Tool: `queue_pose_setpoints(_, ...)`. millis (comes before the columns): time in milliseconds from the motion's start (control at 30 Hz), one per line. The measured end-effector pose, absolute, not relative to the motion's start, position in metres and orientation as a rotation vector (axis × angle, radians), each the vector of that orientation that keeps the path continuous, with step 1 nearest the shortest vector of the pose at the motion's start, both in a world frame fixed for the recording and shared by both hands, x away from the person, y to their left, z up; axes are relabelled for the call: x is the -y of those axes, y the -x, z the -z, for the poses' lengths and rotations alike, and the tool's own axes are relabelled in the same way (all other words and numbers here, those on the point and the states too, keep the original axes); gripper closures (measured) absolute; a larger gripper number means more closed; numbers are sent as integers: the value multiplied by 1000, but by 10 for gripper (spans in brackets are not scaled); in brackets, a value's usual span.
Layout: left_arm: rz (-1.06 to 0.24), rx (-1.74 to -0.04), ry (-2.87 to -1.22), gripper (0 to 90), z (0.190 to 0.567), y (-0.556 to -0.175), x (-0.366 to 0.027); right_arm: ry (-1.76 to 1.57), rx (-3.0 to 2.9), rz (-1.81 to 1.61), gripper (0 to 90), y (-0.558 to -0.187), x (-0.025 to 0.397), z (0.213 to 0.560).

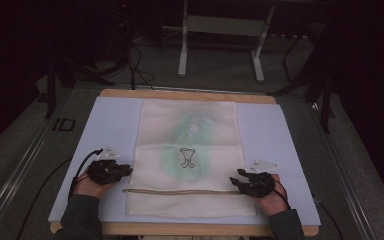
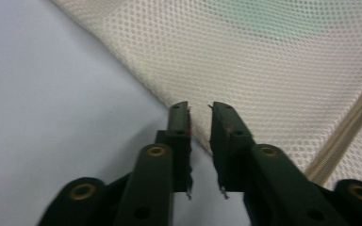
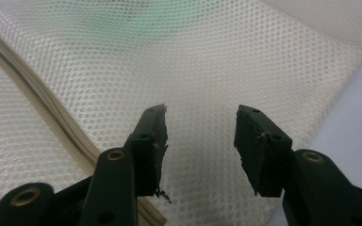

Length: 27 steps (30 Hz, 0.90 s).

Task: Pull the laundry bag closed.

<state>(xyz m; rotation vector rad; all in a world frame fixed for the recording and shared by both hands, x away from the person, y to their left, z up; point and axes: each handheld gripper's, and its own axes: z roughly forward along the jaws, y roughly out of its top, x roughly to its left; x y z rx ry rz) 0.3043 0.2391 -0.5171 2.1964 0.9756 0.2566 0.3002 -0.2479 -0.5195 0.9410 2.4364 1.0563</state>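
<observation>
A cream mesh bag (image 1: 187,135) lies flat on a pale blue board (image 1: 115,120), with a green tint and a small dark emblem (image 1: 187,157) showing through it. A tan zipper strip (image 1: 180,191) runs across its near part. My left gripper (image 1: 127,170) rests at the bag's left edge. In the left gripper view the jaws (image 2: 200,110) stand a narrow gap apart over the mesh edge (image 2: 273,70), with the strip (image 2: 349,132) to the right. My right gripper (image 1: 236,180) is at the bag's right edge, open wide (image 3: 200,115) just above the mesh (image 3: 193,61) with nothing between its jaws.
The board sits on a wooden table (image 1: 180,94) with bare blue margins left and right of the bag. Beyond the table stand a grey frame on legs (image 1: 220,30) and cables on the floor (image 1: 135,70). The surroundings are dark.
</observation>
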Motion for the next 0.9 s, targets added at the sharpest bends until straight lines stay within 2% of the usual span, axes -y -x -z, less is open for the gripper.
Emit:
queue_pose_setpoints(67,-254,-966,-2195,867,517,-304,-239,-939,-2438,-1057,536,-300,247,519)
queue_pose_setpoints(133,-240,-948,-2205,895,517,-304,-238,-933,-2445,-1055,537,-299,245,520)
queue_pose_setpoints(900,-160,-899,-2234,897,527,-307,-233,-872,-2504,-1060,535,-295,231,520)
